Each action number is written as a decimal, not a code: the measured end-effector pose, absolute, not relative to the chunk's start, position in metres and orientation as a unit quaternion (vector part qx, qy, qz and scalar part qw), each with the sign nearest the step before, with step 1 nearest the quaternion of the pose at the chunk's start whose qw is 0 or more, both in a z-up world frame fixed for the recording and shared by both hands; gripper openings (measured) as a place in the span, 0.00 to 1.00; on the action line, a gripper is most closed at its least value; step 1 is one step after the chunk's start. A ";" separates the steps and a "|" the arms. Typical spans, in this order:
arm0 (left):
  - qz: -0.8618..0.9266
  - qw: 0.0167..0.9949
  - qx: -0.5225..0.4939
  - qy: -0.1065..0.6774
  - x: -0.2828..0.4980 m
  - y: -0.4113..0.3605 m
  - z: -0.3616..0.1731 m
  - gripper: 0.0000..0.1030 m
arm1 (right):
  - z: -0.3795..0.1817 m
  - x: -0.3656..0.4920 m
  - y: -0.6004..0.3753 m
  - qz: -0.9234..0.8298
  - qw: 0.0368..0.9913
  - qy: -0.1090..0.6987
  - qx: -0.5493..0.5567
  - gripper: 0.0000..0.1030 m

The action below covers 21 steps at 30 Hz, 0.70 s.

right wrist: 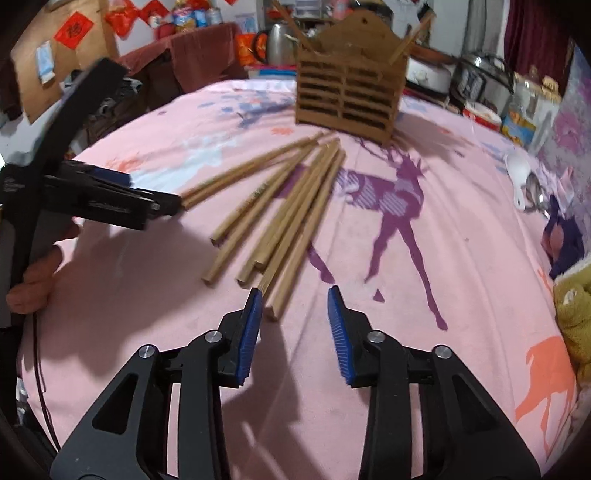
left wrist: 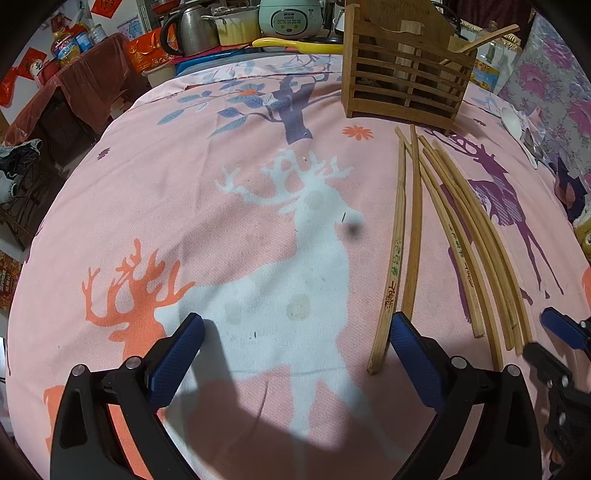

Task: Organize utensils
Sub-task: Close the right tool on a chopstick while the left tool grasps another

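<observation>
Place: a lived-in home, a kitchen or dining corner.
Table (left wrist: 147, 184): covered with a pink cloth printed with deer and branches.
Cookware behind it: rice cooker (left wrist: 290, 16), metal kettle (left wrist: 192, 31), steel pot (left wrist: 236, 22).
Tableware: slatted wooden holder (left wrist: 402, 74), bamboo chopsticks (left wrist: 443, 221), white spoon (left wrist: 511, 120).
Walls: red paper decorations (right wrist: 74, 29).
Side cabinet: oil bottle (left wrist: 64, 46) and tins.

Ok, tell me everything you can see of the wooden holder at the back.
The holder is a brown wooden box with slatted, open-gapped front and sides and a taller back board with a curved top and a small hole. It stands upright on the pink cloth at the far side, beyond the loose chopsticks, whose far tips lie near its base. A few sticks already lean inside it, poking out above the rim. Neither gripper touches it.
</observation>
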<state>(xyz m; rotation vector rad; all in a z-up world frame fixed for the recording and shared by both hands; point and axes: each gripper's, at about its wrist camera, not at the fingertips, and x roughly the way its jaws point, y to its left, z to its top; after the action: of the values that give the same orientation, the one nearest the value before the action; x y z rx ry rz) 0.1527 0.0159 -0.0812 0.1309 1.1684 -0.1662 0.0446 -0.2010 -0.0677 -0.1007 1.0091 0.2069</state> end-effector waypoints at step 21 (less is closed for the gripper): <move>-0.130 0.838 0.098 0.520 0.135 -0.003 -0.073 0.55 | -0.072 0.051 -0.221 0.061 0.870 0.490 -0.013 0.16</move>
<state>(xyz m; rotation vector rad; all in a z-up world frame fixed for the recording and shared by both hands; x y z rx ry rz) 0.1352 -0.0033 -0.0730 0.2070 1.1005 -0.2747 0.0507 -0.2205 -0.0717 -0.0271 1.0245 0.1279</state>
